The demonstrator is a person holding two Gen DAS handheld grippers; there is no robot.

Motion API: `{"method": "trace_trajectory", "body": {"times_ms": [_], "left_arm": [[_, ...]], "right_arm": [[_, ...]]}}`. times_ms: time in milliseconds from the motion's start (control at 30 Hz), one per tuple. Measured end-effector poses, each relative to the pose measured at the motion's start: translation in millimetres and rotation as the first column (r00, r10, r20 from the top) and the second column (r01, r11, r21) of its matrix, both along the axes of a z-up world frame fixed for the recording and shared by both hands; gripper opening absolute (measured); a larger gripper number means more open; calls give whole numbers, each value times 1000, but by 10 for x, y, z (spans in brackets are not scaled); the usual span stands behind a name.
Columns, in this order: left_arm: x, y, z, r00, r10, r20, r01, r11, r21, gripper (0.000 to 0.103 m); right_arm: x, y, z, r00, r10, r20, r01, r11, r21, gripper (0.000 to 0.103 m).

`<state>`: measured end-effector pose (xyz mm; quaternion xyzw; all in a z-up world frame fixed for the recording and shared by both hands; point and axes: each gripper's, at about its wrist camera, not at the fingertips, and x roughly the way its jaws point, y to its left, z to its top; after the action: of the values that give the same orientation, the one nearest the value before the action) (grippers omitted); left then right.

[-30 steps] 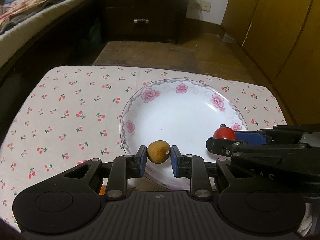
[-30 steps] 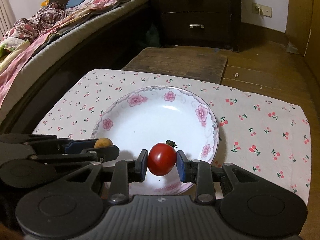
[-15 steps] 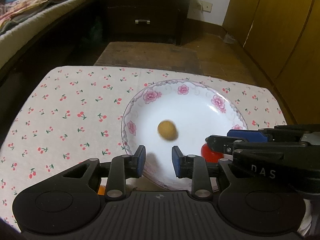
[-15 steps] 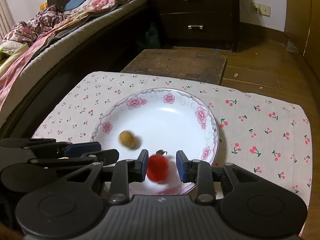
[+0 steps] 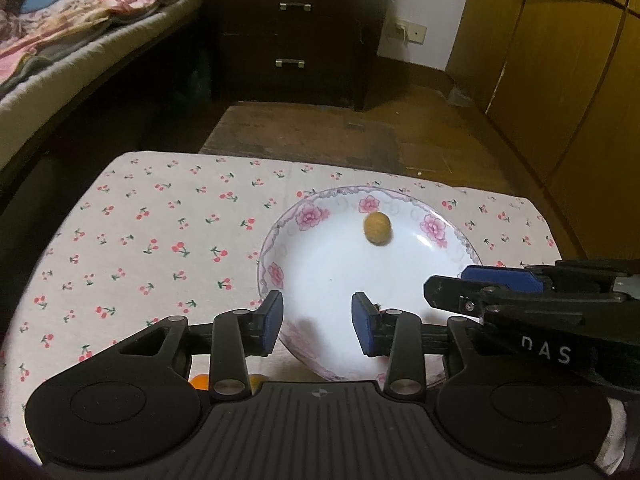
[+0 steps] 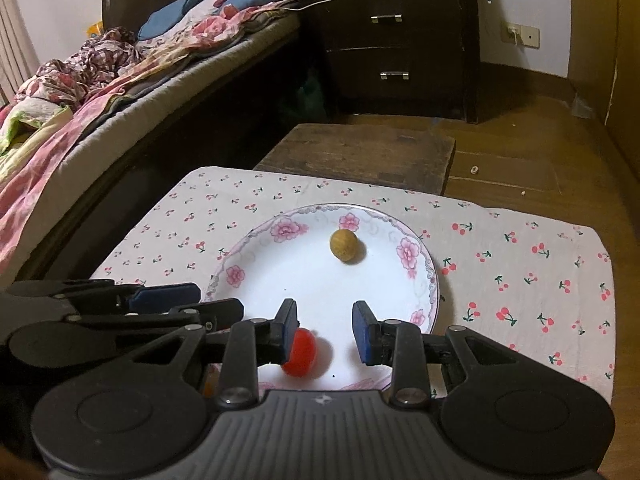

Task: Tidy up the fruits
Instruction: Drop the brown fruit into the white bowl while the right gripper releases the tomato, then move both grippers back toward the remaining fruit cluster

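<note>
Nearest, the left gripper (image 5: 317, 322) was opening with nothing between its blue pads, and the right gripper (image 6: 325, 330) stood parted too, the red tomato (image 6: 300, 353) loose just beside its left pad in the plate (image 6: 424, 264). Farther in, the small brown fruit (image 6: 344, 245) sat near the sloping rim; a nudge might have rolled it out onto the cherry-print cloth (image 6: 520, 264). Beyond stood a wooden bench (image 6: 360, 154), a bed (image 6: 120, 80) and a dark dresser (image 6: 394, 40).
</note>
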<state>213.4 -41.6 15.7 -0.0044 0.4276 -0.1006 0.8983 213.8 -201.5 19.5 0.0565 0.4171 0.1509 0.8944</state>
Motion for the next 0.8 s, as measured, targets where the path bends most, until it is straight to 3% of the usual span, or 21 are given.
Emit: {"method": "trace_trajectory", "body": {"times_ms": [800], "left_arm": [[-526, 467, 167, 999, 45, -2, -45, 998, -31, 56]], "right_arm": [[-704, 67, 73, 999, 35, -24, -34, 999, 15, 31]]}}
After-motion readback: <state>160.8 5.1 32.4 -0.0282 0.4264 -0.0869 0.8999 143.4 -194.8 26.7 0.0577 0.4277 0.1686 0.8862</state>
